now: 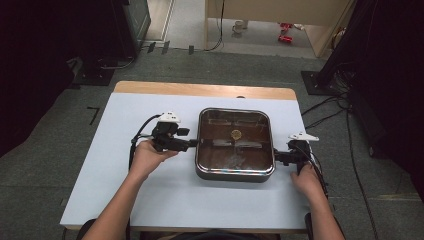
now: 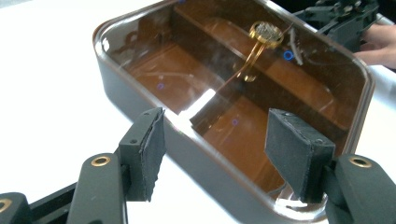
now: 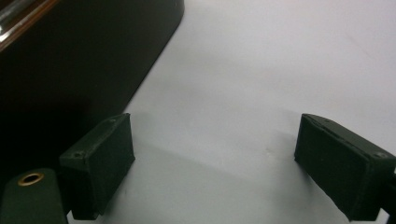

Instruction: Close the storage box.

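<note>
So here we've got a dark pan (image 1: 235,145) with a glass lid (image 1: 235,131) sitting a bit right of centre on the white tabletop (image 1: 100,190). It's a rounded rectangle, nearly square, upright and flat on its base. From the high view its slightly longer axis runs side to side across the tabletop, so the short ends face our two hands. The little brass knob (image 1: 236,133) sits about mid-lid, a touch toward the far edge. Through the glass we can see a divider bar (image 2: 261,81) inside; in the high view a bar runs along the same left-right line just near of the knob.

Left tongs (image 1: 192,144) are right at the pan's left end. In the left gripper view the two pads (image 2: 152,149) stand apart with the pan's rim and a lid corner between them, one pad out over the tabletop and the other over the glass. They aren't pressing on anything as far as we can see, so open.

Right tongs (image 1: 278,157) are just off the pan's right end, down near its near-right corner. In the right gripper view the pads (image 3: 100,163) are spread wide with only bare tabletop between them, and the pan's dark wall sits off to one side, close to one pad. We can't tell if that pad actually touches the wall.
</note>
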